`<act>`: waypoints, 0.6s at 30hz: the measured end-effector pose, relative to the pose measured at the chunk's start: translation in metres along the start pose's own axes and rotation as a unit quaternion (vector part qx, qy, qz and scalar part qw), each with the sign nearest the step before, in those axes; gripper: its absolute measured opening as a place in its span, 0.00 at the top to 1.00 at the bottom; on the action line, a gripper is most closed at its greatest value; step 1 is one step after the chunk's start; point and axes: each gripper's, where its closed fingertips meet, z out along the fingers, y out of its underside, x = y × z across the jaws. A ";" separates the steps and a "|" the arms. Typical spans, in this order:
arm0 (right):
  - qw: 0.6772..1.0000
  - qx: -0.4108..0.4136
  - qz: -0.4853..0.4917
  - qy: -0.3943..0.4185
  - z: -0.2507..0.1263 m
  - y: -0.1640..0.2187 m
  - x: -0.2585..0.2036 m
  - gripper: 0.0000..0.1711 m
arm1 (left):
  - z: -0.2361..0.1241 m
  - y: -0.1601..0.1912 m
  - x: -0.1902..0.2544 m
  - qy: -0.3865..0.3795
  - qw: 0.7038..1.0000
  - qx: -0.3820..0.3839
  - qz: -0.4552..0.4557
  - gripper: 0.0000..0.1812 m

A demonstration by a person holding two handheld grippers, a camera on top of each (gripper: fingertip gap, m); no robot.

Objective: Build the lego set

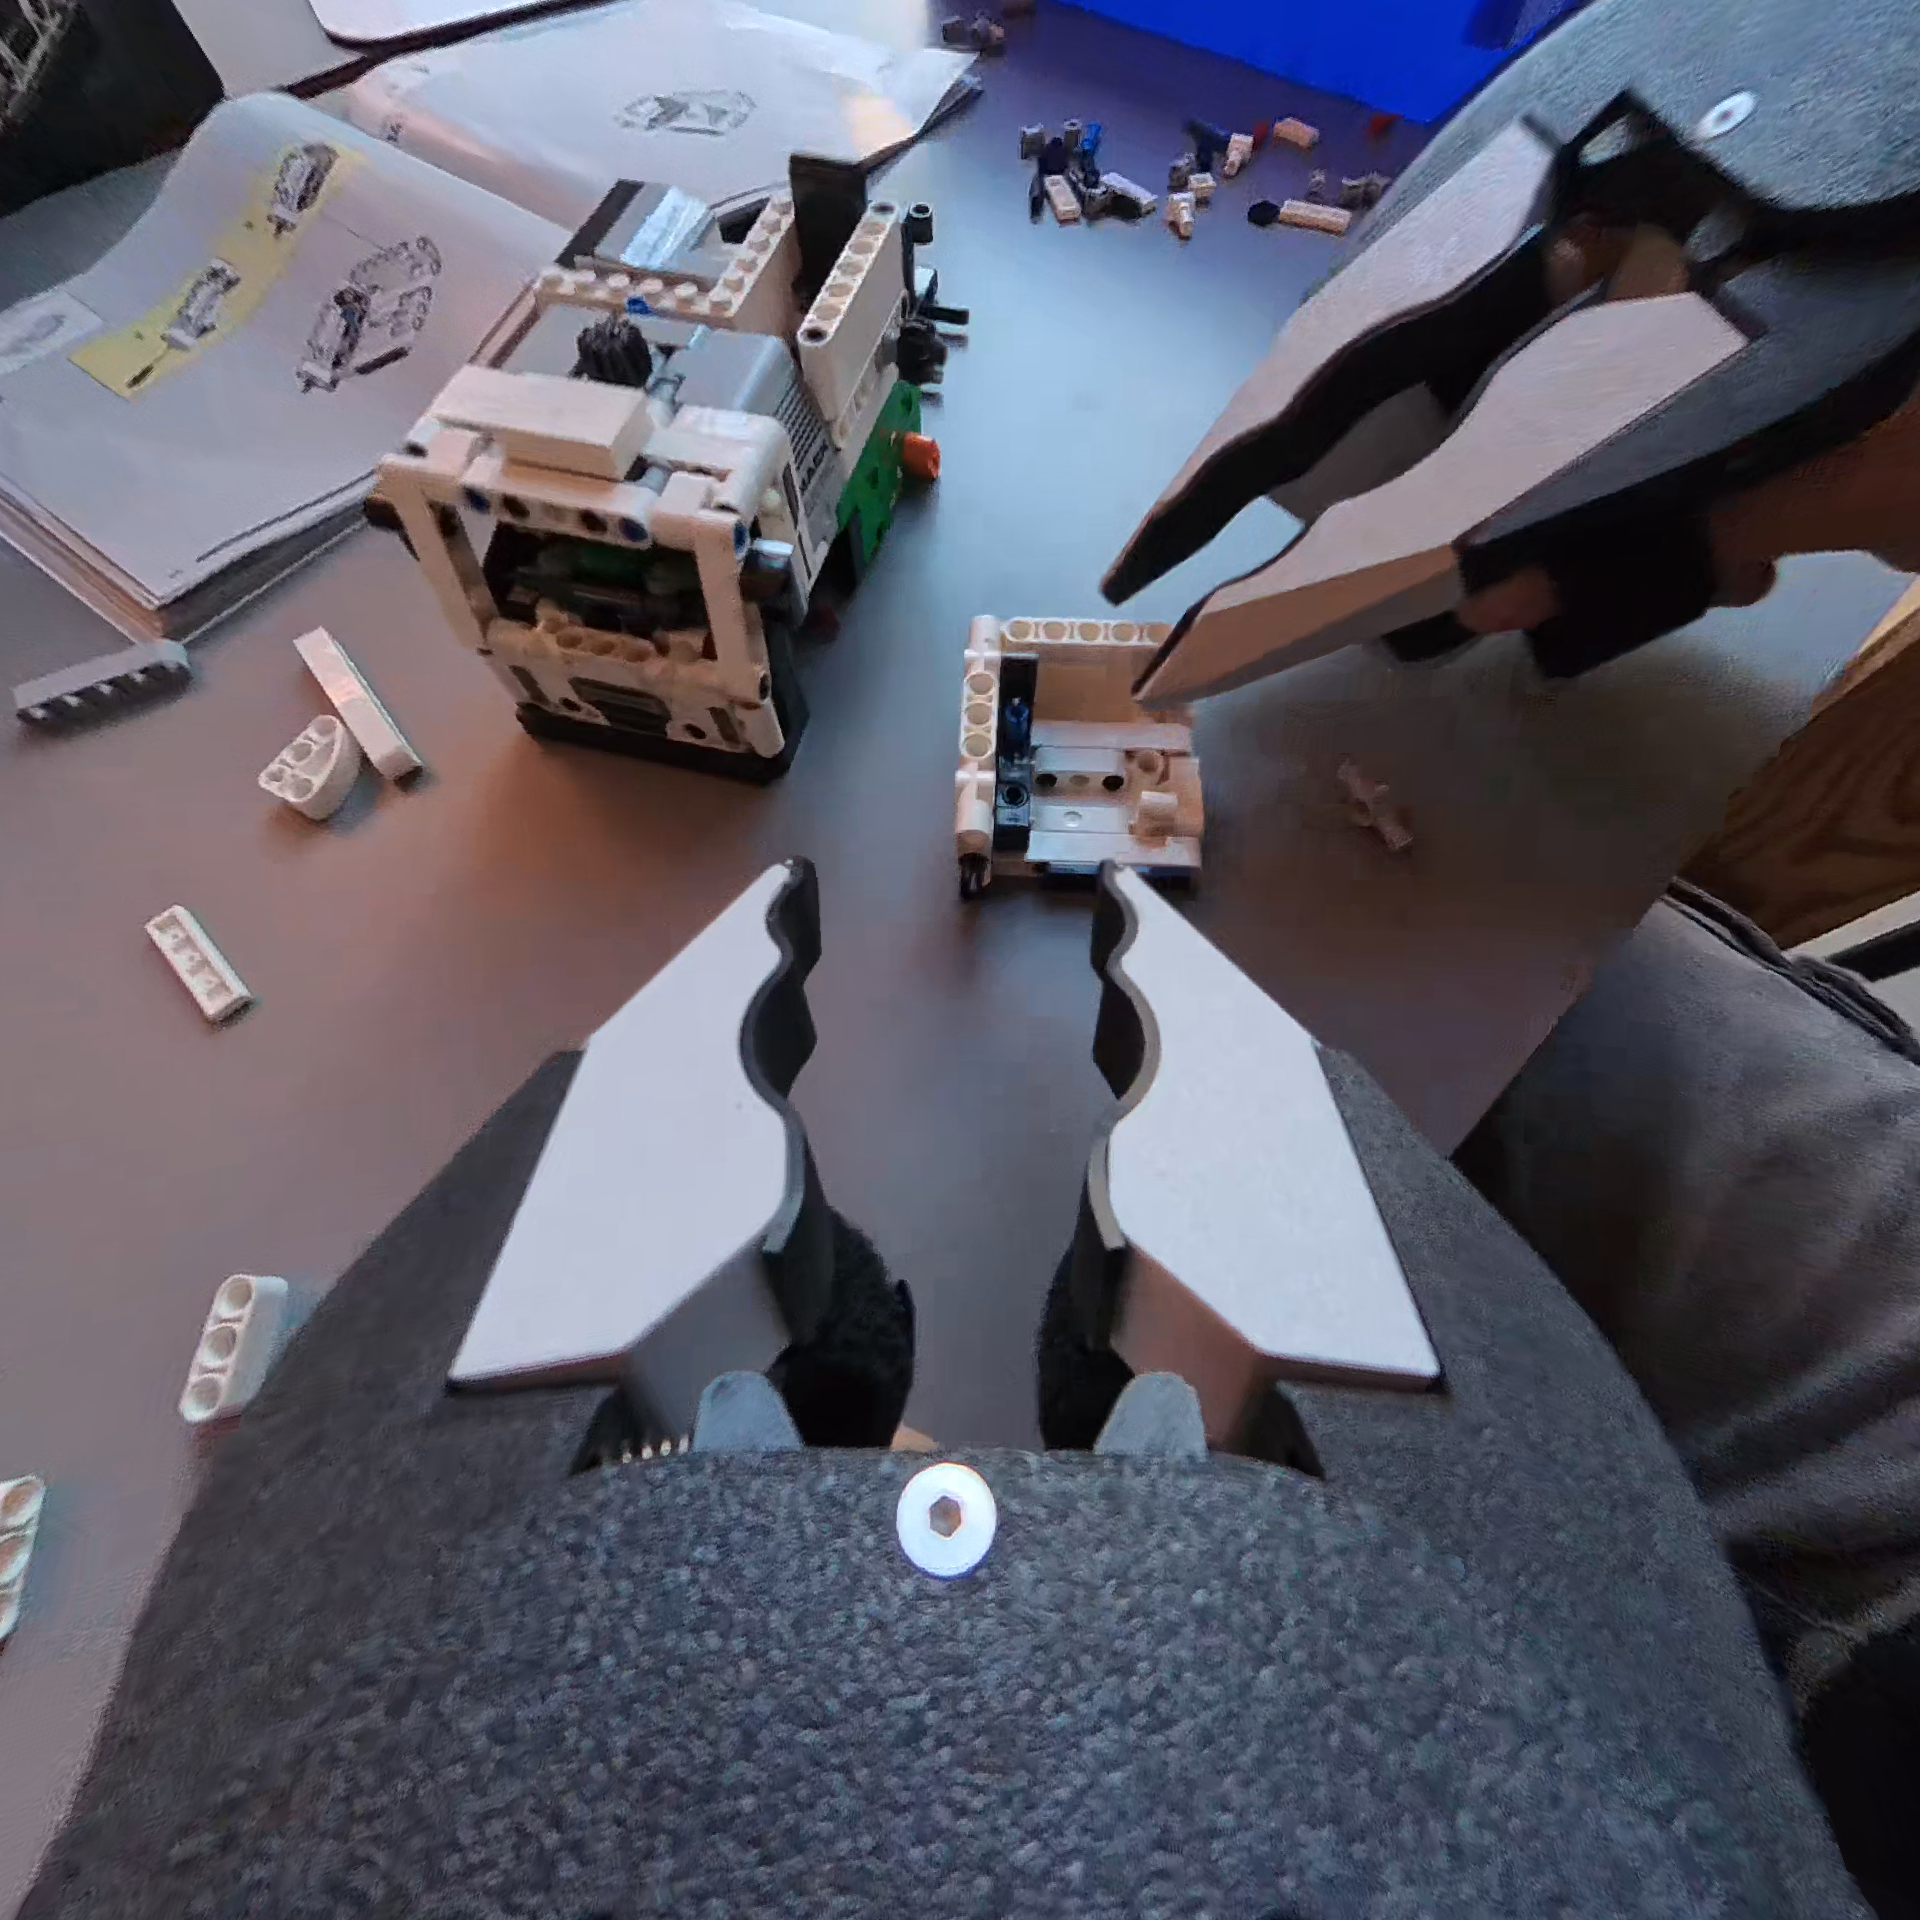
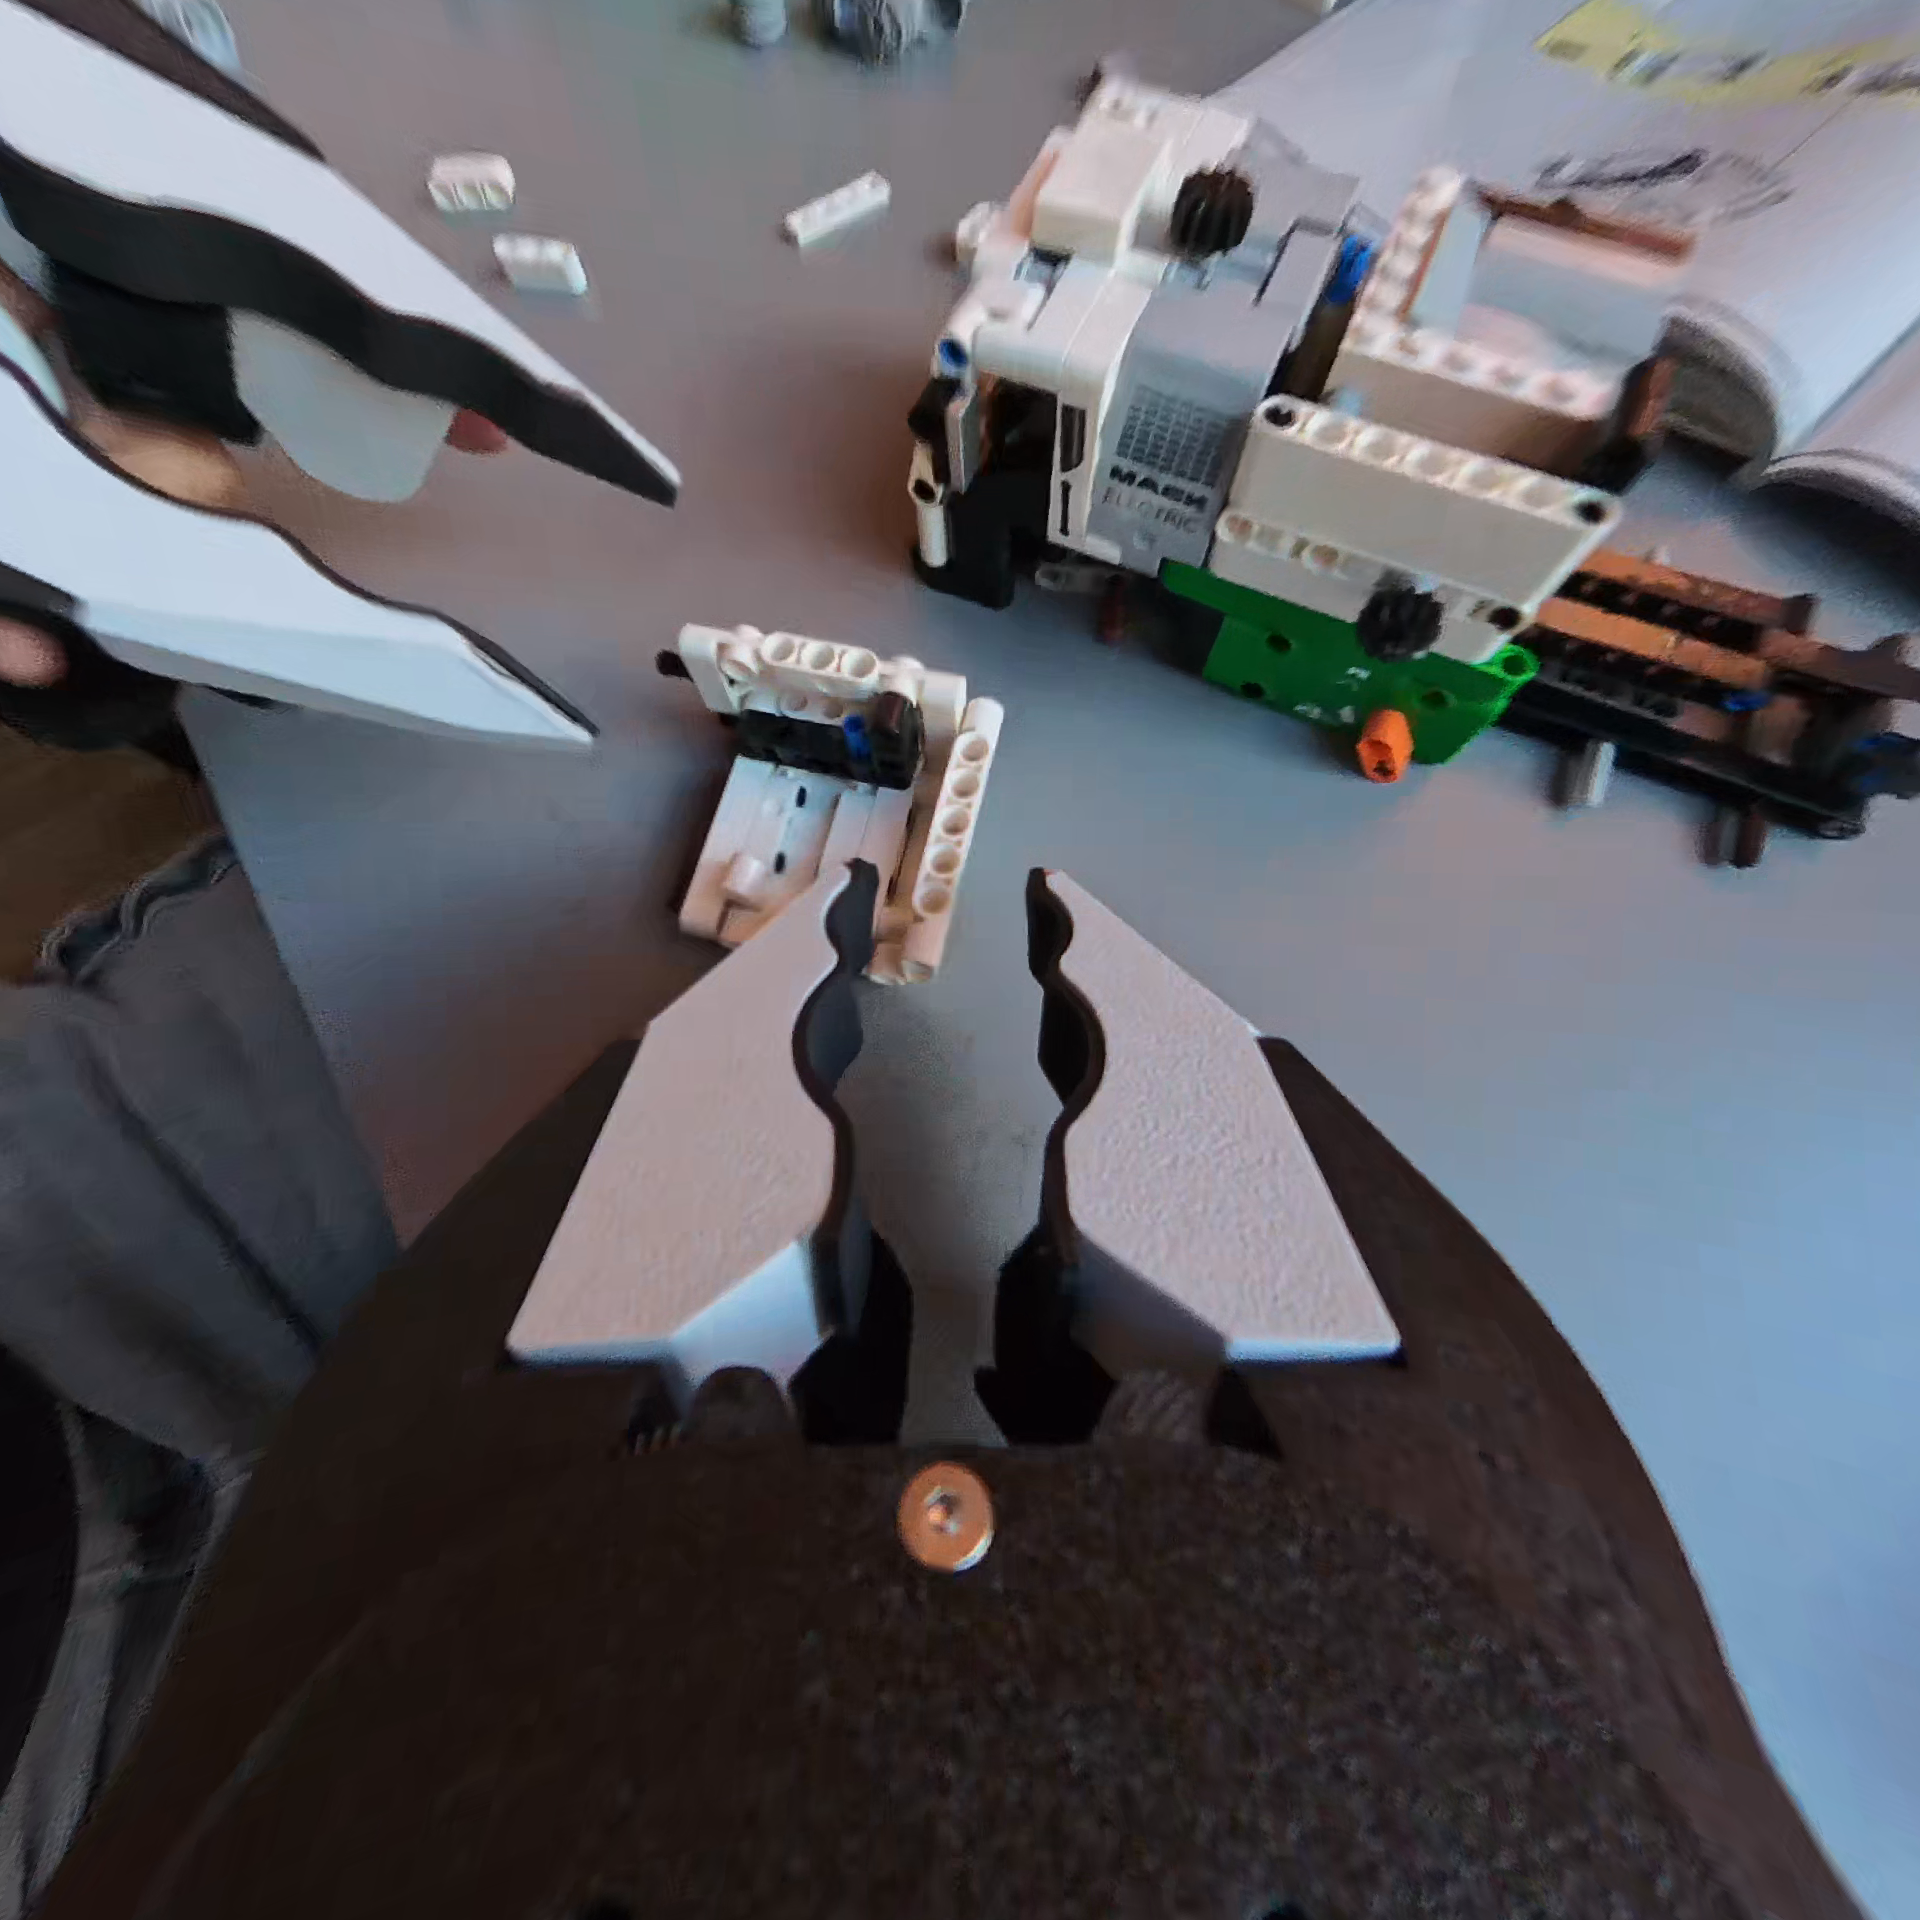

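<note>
Both grippers have flat pale fingers with wavy black inner pads, mounted in coarse dark speckled housings. The left gripper (image 1: 951, 883) is spread wide with nothing between its fingers. The right gripper (image 2: 948, 883) is also parted and empty; seen from the left wrist view, its lower fingertip (image 1: 1164, 681) reaches over the subassembly (image 1: 1081, 753), but contact cannot be confirmed.

The subassembly is a small, flat, boxy panel of white holed beams and smooth tiles with a black block and a blue pin. It lies on the smooth grey table (image 1: 520, 987), just beyond the left fingertips and close to the table's near edge.

The truck (image 1: 644, 499) stands near the subassembly, apart from it: white cab and beams, grey side panel, green lower plate, orange pin, black gear on the roof. Its dark chassis extends rearward.

Bare table surface lies between truck and subassembly. White loose beams (image 1: 343, 717) lie left of the truck. An open booklet (image 1: 239, 343) lies behind it, and a scatter of small parts (image 1: 1174, 187) lies farther back
</note>
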 end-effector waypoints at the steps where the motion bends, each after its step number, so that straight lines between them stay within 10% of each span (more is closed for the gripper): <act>1: 1.000 -0.017 -0.009 -0.006 0.007 0.004 0.001 0.82 | -0.001 0.002 0.001 0.016 1.000 -0.001 -0.013 0.73; 9: 0.991 0.109 -0.067 0.049 -0.017 -0.046 0.009 0.96 | -0.004 -0.018 0.019 0.144 0.981 0.039 -0.127 0.72; 18: 0.944 0.306 0.000 0.122 -0.075 -0.069 -0.031 0.96 | -0.032 -0.073 0.069 0.287 0.881 0.212 -0.309 0.81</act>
